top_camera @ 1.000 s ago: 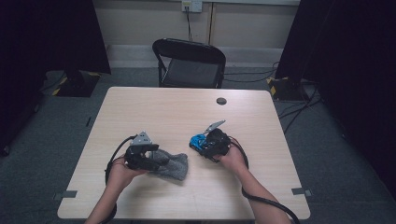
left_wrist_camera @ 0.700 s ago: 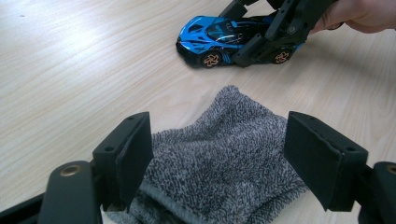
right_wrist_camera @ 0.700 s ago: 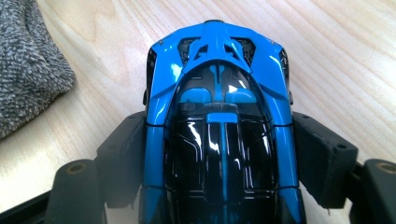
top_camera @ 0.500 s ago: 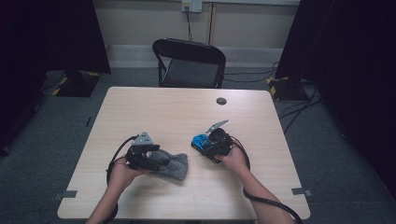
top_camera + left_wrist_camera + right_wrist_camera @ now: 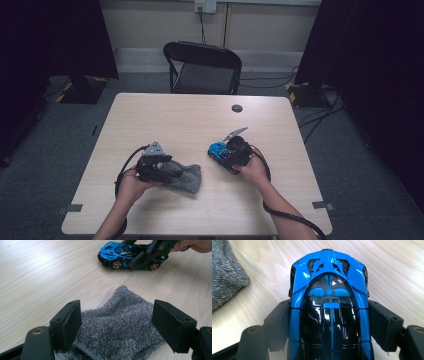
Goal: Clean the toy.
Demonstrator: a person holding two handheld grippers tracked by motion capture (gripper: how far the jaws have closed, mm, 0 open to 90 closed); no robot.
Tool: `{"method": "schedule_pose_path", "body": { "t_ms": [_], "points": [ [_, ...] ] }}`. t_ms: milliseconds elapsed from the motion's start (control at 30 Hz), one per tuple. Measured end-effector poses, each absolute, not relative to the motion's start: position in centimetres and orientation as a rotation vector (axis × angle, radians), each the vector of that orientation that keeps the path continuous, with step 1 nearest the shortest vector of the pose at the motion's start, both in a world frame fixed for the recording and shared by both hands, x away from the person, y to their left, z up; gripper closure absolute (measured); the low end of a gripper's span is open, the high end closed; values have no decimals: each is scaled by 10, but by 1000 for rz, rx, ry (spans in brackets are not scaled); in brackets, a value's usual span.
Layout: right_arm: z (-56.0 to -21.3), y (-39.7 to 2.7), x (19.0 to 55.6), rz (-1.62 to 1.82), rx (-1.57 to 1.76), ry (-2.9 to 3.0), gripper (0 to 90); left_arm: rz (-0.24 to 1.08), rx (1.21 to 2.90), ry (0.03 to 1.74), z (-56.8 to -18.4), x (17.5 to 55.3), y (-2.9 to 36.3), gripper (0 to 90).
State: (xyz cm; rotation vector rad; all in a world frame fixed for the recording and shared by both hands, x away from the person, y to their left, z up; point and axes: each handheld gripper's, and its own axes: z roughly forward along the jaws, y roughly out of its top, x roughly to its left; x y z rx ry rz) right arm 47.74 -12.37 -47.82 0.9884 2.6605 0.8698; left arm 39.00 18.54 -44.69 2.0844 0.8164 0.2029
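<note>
A blue and black toy car (image 5: 329, 302) stands on its wheels on the table, right of centre (image 5: 216, 149). My right gripper (image 5: 329, 322) is shut on it, one pad pressing on each side of the car's body. A grey terry cloth (image 5: 117, 325) lies bunched on the table left of the car (image 5: 185, 177). My left gripper (image 5: 116, 322) is shut on the cloth, which humps up between the two pads. From the left gripper view, the car (image 5: 117, 252) sits a short way beyond the cloth with the right gripper (image 5: 150, 252) across it.
The light wooden table (image 5: 175, 120) has a small dark round disc (image 5: 237, 108) near its far edge. A black folding chair (image 5: 202, 67) stands behind the table. Cables run over the floor at the right, and dark curtains hang on both sides.
</note>
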Motion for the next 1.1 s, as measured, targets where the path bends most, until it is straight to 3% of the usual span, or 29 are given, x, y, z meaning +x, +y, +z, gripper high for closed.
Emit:
{"method": "schedule_pose_path", "body": {
  "t_ms": [567,800,1100],
  "points": [
    [-483,-125,475,845,989,2660,258,197,2102,816,-450,390,183,236],
    [-486,-126,471,820,916,2663,161,202,2108,808,-450,390,182,236],
    [-487,-140,464,834,935,2670,172,193,2106,812,-450,390,181,236]
  ]
}}
